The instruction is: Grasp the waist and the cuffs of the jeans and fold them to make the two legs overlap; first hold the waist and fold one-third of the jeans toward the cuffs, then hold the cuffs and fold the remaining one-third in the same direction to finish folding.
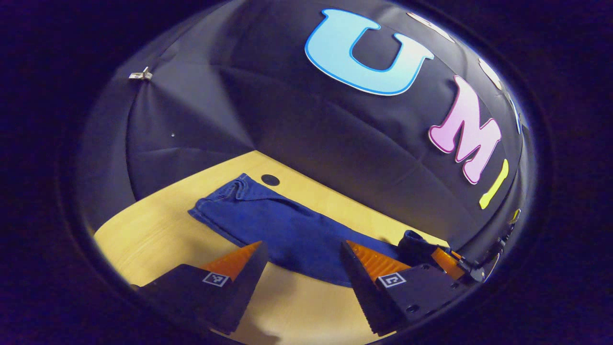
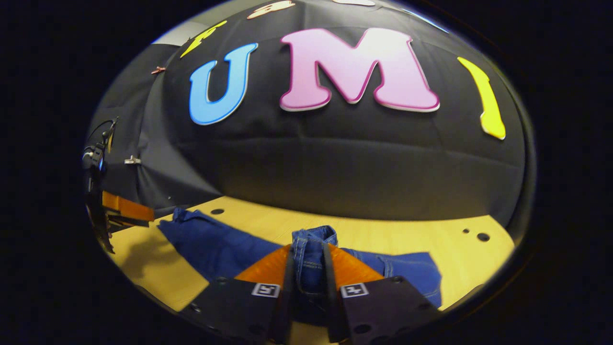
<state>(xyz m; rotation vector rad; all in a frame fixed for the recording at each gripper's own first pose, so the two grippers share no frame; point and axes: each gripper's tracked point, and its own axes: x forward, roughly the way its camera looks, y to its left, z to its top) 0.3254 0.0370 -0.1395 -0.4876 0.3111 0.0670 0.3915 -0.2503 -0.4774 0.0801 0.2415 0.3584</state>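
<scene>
A bunched fold of denim stands pinched between both fingers of the right gripper [image 2: 308, 273], raised off the wooden table [image 2: 383, 230]. The left gripper [image 1: 301, 268] hangs spread wide and empty above the near edge of the jeans [image 1: 268, 223], which stretch flat toward the far end. Soft but weighty, the denim will likely sag between holds; thick seamed hems look the surest grip.

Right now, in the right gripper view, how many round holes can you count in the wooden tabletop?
3: one hole at the far left near the jeans, and two holes together at the far right. The jeans may hide more.
</scene>
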